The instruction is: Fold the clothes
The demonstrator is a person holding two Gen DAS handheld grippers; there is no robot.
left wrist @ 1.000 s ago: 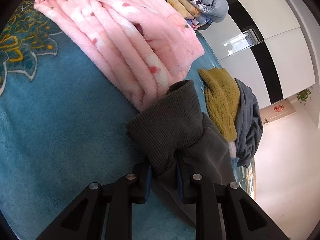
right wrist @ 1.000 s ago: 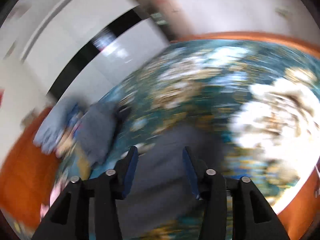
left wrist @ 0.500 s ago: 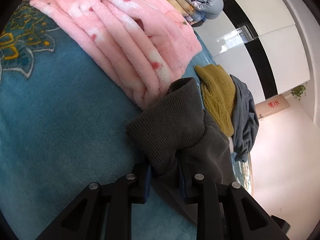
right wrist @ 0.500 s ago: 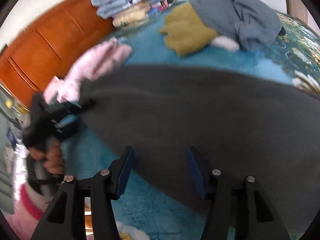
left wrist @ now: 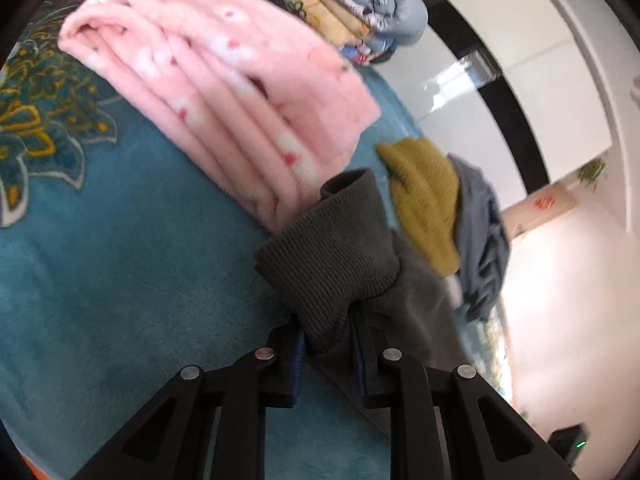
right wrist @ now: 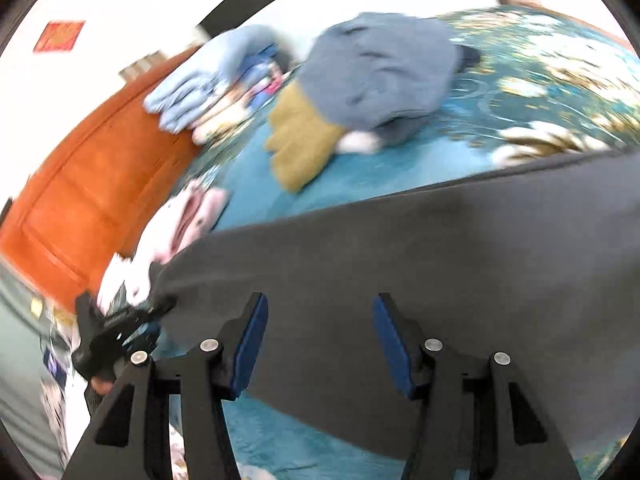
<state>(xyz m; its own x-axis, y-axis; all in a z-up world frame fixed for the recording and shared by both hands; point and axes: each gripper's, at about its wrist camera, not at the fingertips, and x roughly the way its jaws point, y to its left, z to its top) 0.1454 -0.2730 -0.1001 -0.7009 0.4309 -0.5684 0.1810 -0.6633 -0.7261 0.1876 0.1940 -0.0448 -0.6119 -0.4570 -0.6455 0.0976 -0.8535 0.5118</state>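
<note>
— Gray and soft, what is that big thing?

— It is a dark gray sweatshirt (right wrist: pixel 420 264). It lies spread out on the teal blanket (left wrist: pixel 120 280) that covers the bed.

— Who has it?

— The left claw (left wrist: pixel 329 354) does. Its two fingers pinch the ribbed cuff (left wrist: pixel 332 256) of the sleeve, and the cuff sticks up past them.

— And the other claw?

— The right claw (right wrist: pixel 318 342) is wide apart. It hangs just over the flat gray cloth with nothing between its blue pads (right wrist: pixel 250 344). I cannot tell if it touches the cloth.

— What is the pink thing?

— A folded pink blanket (left wrist: pixel 224 92) with little spots. It sits right behind the cuff.

— Are there more clothes?

— Yes. A mustard yellow knit (left wrist: pixel 428 200) lies farther back, and a blue-gray garment (left wrist: pixel 480 236) is heaped against it. Something small and white (right wrist: pixel 358 142) peeks out under them.

— What is way at the back?

— A stack of folded quilts (left wrist: pixel 360 4) by an orange wooden board (right wrist: pixel 92 200). From the right side you can see the person's gloved hand (right wrist: pixel 106 344) holding the left claw, but it is blurry.
</note>
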